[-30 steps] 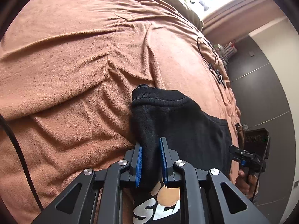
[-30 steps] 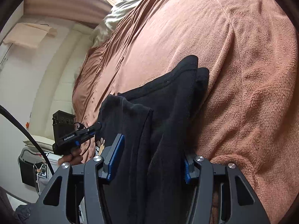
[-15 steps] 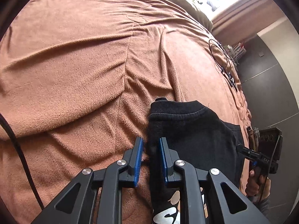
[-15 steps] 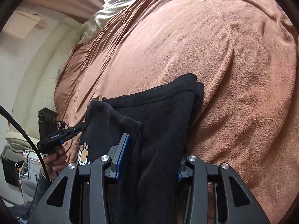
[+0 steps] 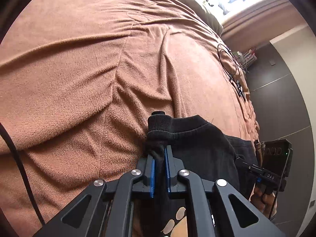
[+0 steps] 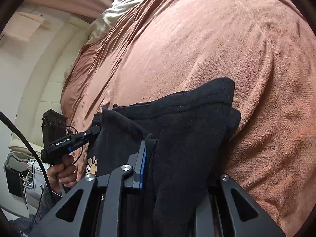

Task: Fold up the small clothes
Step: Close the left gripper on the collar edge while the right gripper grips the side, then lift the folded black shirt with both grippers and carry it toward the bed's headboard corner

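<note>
A small black garment [image 5: 199, 144] with a paw print lies folded on the brown blanket [image 5: 79, 79]. My left gripper [image 5: 160, 158] is shut on its corner just below the ribbed hem, blue pads nearly together. From the right wrist view the garment [image 6: 187, 130] drapes over my right gripper [image 6: 158, 169]. Its jaws are closing on a thick fold, with the left pad [image 6: 143, 165] pressed against the cloth and the other finger hidden under it. The left gripper [image 6: 92, 131] shows there at the garment's far edge, and the right gripper [image 5: 246, 165] shows in the left wrist view.
The brown blanket [image 6: 217, 49] covers the whole bed in loose ridges. A coiled black cable [image 5: 229, 63] lies near its far right edge. Pale bedding [image 6: 110, 13] is bunched at the head. A person's hand [image 6: 63, 169] holds the left gripper beside the bed's edge.
The left jaws have drawn together on the garment's corner. The right jaws have narrowed markedly around the fold of black cloth. Both hands stayed roughly in place.
</note>
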